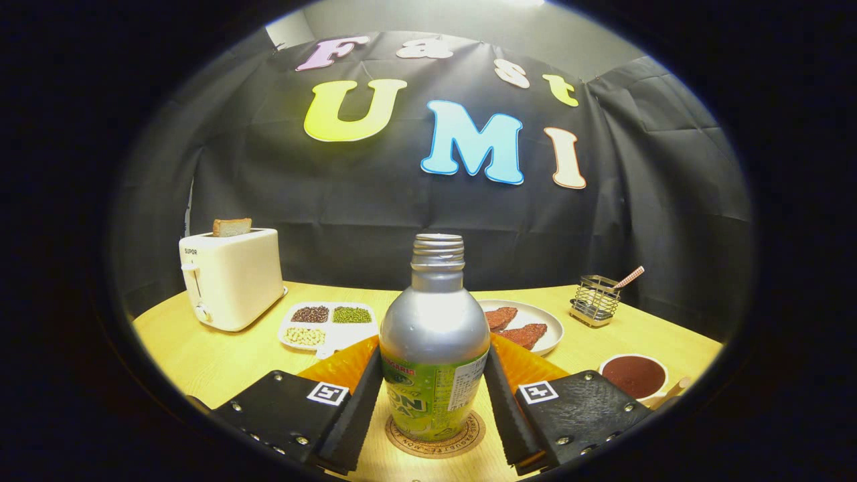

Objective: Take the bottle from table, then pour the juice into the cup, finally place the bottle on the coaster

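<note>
Last step by the look of it: gripper (pixel 434 395) clamped on the upright bottle (pixel 434 355), standing between its fingers on the coaster (pixel 435 438); next, opening and backing straight off.

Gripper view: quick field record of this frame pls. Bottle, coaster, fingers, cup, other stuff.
bottle: silver bottle, upright, cap off, standing on the coaster
coaster: round cork coaster, under the bottle
gripper: gripper, fingers either side of the bottle; contact cannot be judged
cup: cup with dark liquid, beside the right finger
beyond: toaster, bean tray, plate, wire holder
</note>
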The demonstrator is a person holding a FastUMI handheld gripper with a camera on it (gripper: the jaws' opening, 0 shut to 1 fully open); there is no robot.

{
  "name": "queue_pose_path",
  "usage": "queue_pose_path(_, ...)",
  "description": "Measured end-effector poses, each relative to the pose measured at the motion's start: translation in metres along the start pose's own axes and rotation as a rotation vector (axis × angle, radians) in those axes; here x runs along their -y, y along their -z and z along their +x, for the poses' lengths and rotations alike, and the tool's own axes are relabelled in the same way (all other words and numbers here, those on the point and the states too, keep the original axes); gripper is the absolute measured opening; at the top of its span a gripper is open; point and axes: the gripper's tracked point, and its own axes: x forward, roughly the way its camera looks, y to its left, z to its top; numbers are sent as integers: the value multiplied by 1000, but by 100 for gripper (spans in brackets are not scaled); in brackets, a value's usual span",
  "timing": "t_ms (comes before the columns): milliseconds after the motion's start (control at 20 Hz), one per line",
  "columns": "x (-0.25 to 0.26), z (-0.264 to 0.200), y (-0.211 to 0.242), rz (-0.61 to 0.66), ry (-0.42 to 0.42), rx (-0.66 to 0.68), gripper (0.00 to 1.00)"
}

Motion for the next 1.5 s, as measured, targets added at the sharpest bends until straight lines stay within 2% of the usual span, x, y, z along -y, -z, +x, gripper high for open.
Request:
queue_pose_path(300,2,-3,0,-14,-1,11,78)
queue_pose_path(550,7,-5,0,49,6,23,78)
queue_pose_path(800,11,-16,-15,75,-3,61,84)
queue_pose_path(950,11,-28,-43,98,-35,109,84)
queue_pose_path(1050,4,-46,-69,100,-98,154,84)
queue_pose_path(1350,-2,-105,-162,33,-211,275,84)
queue_pose_path(1500,5,-124,-194,-1,-179,268,83)
